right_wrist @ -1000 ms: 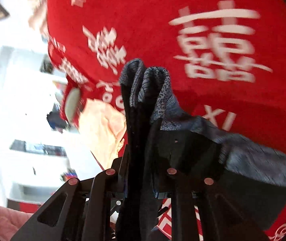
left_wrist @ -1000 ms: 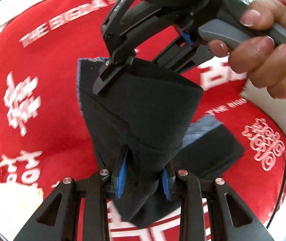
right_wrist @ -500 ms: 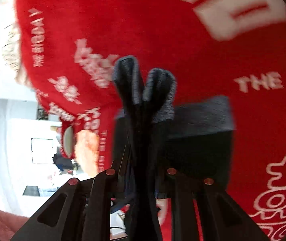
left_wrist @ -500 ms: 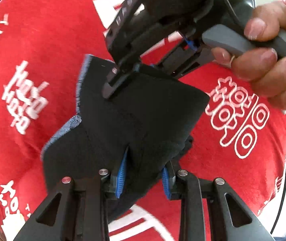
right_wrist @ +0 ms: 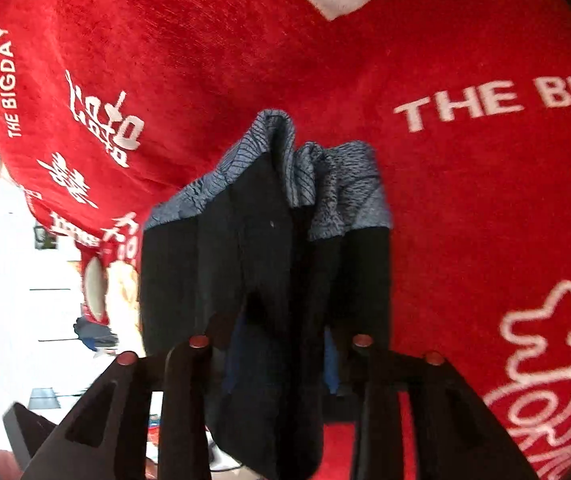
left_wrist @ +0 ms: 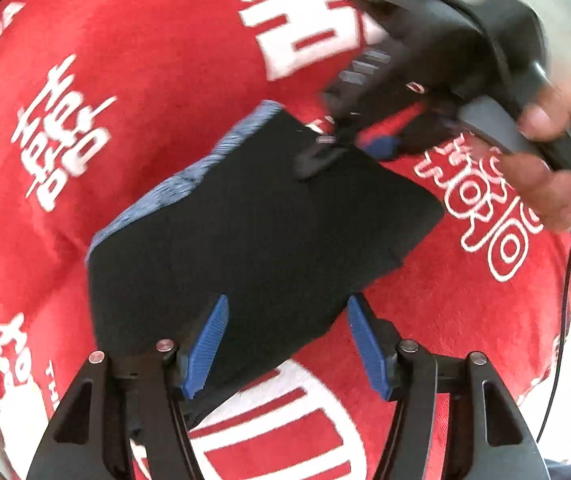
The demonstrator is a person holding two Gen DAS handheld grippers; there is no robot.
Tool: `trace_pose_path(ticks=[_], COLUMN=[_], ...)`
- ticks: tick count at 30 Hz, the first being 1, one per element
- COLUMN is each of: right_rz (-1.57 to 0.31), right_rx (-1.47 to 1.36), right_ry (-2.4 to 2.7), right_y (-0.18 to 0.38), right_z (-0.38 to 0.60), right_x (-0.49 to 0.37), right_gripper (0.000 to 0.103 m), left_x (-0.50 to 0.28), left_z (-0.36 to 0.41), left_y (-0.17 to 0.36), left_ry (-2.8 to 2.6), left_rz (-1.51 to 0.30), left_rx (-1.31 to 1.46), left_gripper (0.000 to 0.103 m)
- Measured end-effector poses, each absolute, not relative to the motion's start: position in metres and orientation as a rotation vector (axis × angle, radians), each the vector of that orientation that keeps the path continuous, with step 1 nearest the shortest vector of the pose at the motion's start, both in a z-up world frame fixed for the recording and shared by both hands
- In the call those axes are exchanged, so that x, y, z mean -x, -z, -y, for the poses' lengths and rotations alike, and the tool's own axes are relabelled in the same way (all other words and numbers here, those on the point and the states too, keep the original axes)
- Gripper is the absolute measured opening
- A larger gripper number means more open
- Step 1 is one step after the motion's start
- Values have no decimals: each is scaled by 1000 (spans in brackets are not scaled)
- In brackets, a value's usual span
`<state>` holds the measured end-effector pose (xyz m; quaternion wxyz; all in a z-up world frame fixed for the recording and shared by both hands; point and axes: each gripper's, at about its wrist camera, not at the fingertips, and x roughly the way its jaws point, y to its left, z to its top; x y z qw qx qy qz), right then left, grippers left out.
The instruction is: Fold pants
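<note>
Red plush cloth (left_wrist: 157, 80) with white lettering and double-happiness characters covers the whole worktop, and on it lies the pair of pants (left_wrist: 253, 240), black with a blue-grey marled band along one edge, folded down into a compact, roughly square packet. From the left wrist view the packet lies flat on the cloth, its band edge running up and to the left.

The left tongs (left_wrist: 287, 338) stand over the near corner of the packet. Their jaws have just been opening, and the blue ribbed pads (left_wrist: 205, 344) now sit apart on either side of the fabric, with a gap showing at the right-hand pad, so the cloth lies between them but is let go.

The right tongs (left_wrist: 337, 148) reach in from the far side, a person's hand (left_wrist: 545, 168) wrapped around the grey handle with a thin black cable trailing off below it. Their tips are at the far edge of the packet. In the right wrist view the right tongs (right_wrist: 279, 360) have the bunched layers of pants (right_wrist: 269, 240) rising between the fingers, the grey band crumpled at the top. These jaws too have just been opening; the fabric is still between them, but it hides the pads, so I cannot tell whether they still pinch it.

Beyond the cloth's left edge a bright, washed-out room shows.
</note>
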<state>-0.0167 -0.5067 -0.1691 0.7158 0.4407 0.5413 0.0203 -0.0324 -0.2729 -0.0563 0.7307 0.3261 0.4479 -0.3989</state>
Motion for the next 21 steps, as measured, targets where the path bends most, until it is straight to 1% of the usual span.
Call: trace_pose_path(ticks=[2, 4, 5, 6, 7, 8, 11, 14, 16, 18, 21], right_rz=[-1221, -1237, -1238, -1234, -1224, -1219, -1202, -1209, -1231, -1258, -1266], right_rx=[-896, -812, -783, -771, -768, -764, -725, -660, -624, -617, -580], right_ry=[21, 89, 117, 135, 144, 144, 134, 90, 66, 65, 97], right_y=[156, 142, 135, 132, 127, 124, 113, 111, 117, 125, 138], right_z=[508, 511, 511, 510, 509, 508, 497, 475, 459, 448, 434], right_x=[25, 34, 38, 43, 46, 47, 41, 24, 19, 20, 33], right_gripper=[55, 55, 53, 49, 35, 28, 28, 28, 28, 27, 27], left_x=[13, -14, -27, -48, -61, -80, -125, -172, -193, -195, -183], left_z=[264, 253, 249, 244, 243, 240, 239, 239, 233, 229, 229], left_y=[49, 43, 43, 43, 45, 46, 56, 78, 103, 120, 129], left_ry=[837, 762, 735, 685, 657, 623, 531, 416, 364, 359, 380], left_rz=[-988, -1001, -1013, -1033, -1044, -1053, -1064, -1145, -1238, -1268, -1224], left_rx=[-681, -623, -599, -565, -546, -512, -445, -372, -330, -310, -339], left_gripper=[63, 63, 63, 63, 63, 63, 63, 63, 63, 64, 64])
